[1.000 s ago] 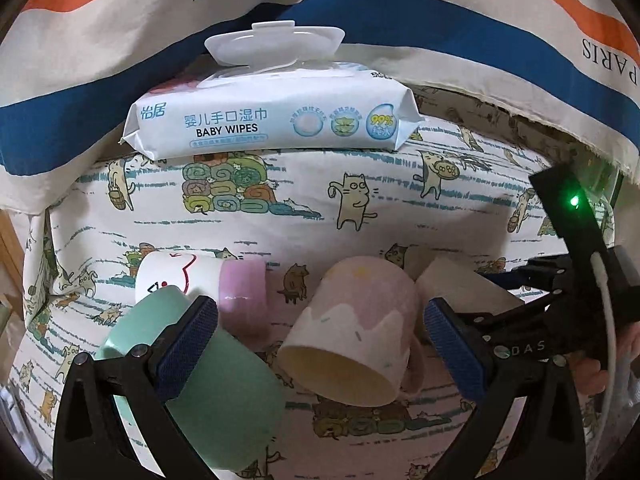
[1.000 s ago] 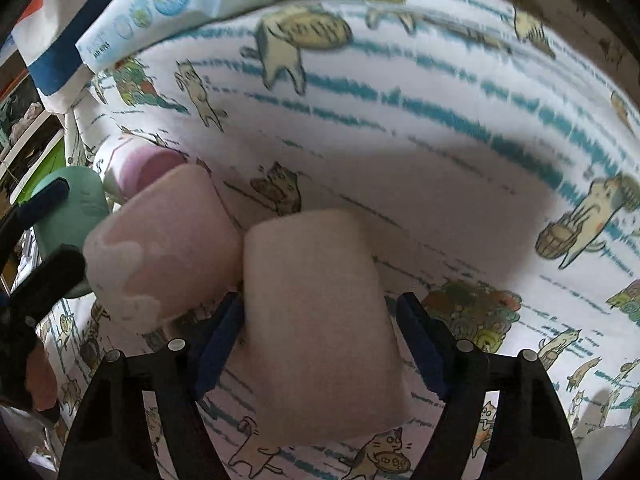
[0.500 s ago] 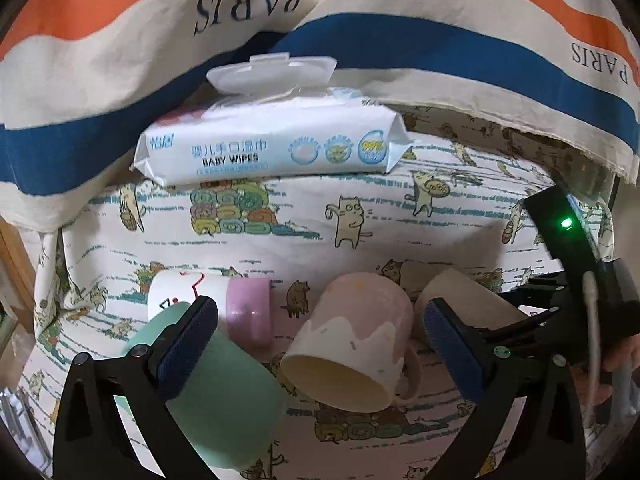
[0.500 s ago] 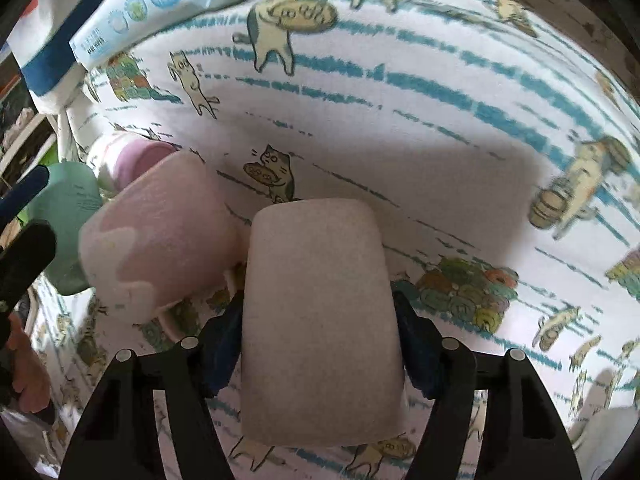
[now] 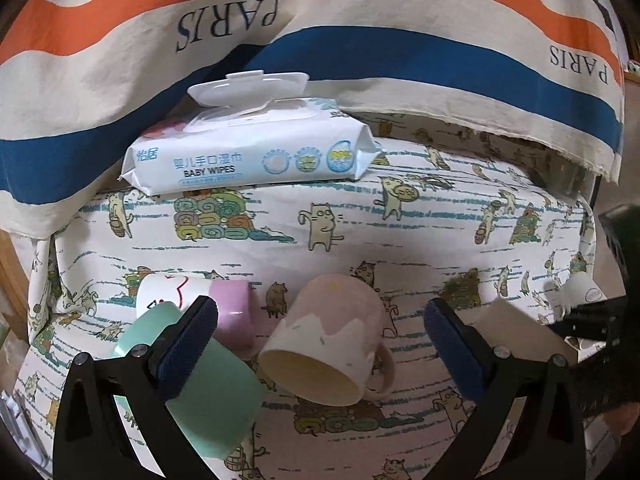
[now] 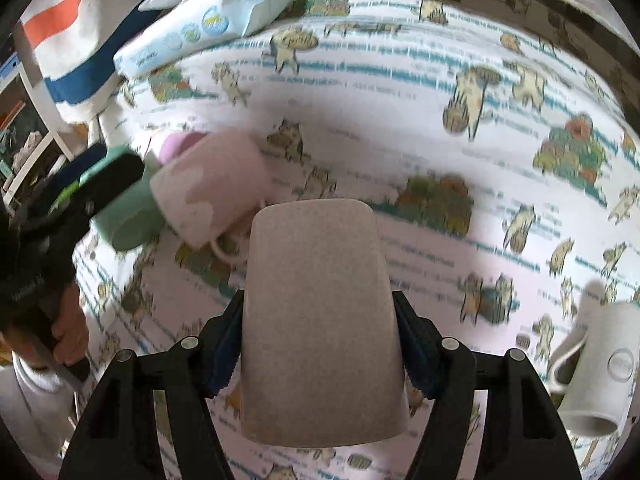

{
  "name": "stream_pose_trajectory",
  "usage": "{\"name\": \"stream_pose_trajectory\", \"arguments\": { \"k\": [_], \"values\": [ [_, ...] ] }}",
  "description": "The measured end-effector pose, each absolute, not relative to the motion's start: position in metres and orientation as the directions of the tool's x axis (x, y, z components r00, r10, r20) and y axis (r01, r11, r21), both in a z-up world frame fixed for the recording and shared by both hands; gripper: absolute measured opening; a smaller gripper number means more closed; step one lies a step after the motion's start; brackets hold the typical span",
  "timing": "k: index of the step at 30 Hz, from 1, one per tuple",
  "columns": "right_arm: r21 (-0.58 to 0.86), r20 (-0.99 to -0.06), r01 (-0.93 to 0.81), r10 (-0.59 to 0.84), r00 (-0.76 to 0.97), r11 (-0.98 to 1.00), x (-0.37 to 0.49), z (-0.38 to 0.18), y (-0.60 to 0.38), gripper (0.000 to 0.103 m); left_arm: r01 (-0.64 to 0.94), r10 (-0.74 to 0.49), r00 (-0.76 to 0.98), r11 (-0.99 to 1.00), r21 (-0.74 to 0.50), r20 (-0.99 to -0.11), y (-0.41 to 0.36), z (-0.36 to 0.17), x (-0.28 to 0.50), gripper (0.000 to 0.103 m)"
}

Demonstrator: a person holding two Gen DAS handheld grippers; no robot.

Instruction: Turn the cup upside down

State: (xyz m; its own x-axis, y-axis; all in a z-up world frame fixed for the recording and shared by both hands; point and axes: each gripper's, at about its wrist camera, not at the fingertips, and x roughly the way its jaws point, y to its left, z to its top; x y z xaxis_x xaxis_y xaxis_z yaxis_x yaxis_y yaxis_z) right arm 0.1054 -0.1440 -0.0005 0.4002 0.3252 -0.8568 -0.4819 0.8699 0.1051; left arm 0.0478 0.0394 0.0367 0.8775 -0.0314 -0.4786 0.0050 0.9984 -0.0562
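My right gripper (image 6: 320,344) is shut on a beige speckled cup (image 6: 320,312), held above the cat-print cloth with its base pointing away from me and its mouth towards the camera. The same cup shows at the right edge of the left wrist view (image 5: 516,328). My left gripper (image 5: 320,344) is open and empty, with a pink and cream mug (image 5: 328,348) lying on its side between and beyond the fingers. A mint green cup (image 5: 208,384) lies on its side by the left finger.
A white and pink cup (image 5: 192,300) lies on its side behind the green one. A baby wipes pack (image 5: 252,152) sits at the back against a striped PARIS cloth (image 5: 360,40). A white mug (image 6: 596,368) lies on its side at the right.
My right gripper closed on the beige cup and lifted it up and to the right, away from the pink mug. The left gripper drew back a little, still open.
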Motion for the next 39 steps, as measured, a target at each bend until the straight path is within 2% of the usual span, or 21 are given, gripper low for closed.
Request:
{"name": "stream_pose_trajectory", "arguments": {
  "k": [24,27,29,30,31,34,39],
  "values": [
    [0.099,-0.863,-0.398,0.278,0.422,0.912,0.062,-0.027,-0.166,0.070,0.116,-0.085,0.877,0.993,0.036,-0.473,-0.001,0.026,0.038,0.102],
    [0.096,-0.861,-0.406,0.280,0.424,0.909,0.058,-0.022,-0.167,0.070,0.131,-0.084,0.853,0.990,0.057,-0.515,-0.008,0.020,0.043,0.102],
    [0.075,-0.853,-0.412,0.273,0.444,0.908,0.052,-0.017,-0.168,0.078,0.165,-0.154,0.834,0.986,-0.026,-0.531,-0.005,0.026,0.044,0.102],
    [0.061,-0.847,-0.418,0.269,0.459,0.906,0.049,-0.015,-0.169,0.090,0.176,-0.176,0.827,0.983,-0.051,-0.535,-0.005,0.030,0.045,0.102],
    [0.051,-0.837,-0.422,0.269,0.476,0.905,0.045,-0.012,-0.170,0.094,0.184,-0.189,0.822,0.981,-0.065,-0.537,-0.005,0.035,0.046,0.102],
    [0.025,-0.831,-0.426,0.256,0.494,0.904,0.035,-0.011,-0.174,0.094,0.224,-0.227,0.801,0.972,-0.074,-0.554,-0.014,0.046,0.054,0.102],
    [0.071,-0.849,-0.411,0.271,0.453,0.909,0.026,-0.024,-0.181,0.094,0.303,-0.296,0.715,0.948,-0.100,-0.633,-0.044,0.049,0.082,0.102]
  ]
}}
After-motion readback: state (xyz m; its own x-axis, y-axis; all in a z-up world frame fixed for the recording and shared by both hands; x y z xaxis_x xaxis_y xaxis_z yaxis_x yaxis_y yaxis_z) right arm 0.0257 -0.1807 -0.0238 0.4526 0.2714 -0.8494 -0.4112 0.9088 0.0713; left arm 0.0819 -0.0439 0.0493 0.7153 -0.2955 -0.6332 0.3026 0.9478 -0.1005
